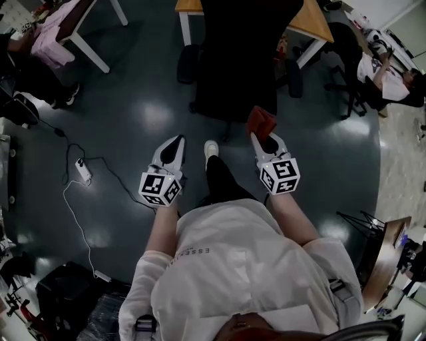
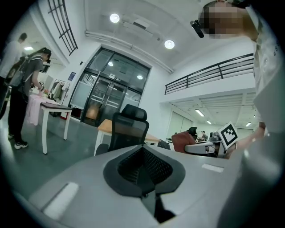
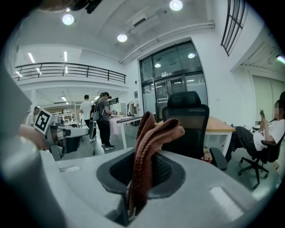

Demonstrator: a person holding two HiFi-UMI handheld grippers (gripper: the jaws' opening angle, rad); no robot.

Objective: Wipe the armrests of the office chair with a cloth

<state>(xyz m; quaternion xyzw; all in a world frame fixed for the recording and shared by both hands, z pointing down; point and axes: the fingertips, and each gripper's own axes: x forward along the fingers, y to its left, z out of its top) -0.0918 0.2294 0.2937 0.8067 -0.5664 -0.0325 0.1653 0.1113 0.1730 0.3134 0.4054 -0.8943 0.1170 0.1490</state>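
A black office chair stands ahead of me by a wooden desk, its back towards me; it also shows in the left gripper view as the chair and in the right gripper view as the chair. Its left armrest and right armrest stick out at the sides. My right gripper is shut on a reddish-brown cloth, the cloth standing up folded between its jaws. My left gripper is shut and holds nothing, just short of the chair.
A wooden desk stands behind the chair. A seated person is at the far right, and a white table with a standing person at the far left. A power strip and cables lie on the floor to my left.
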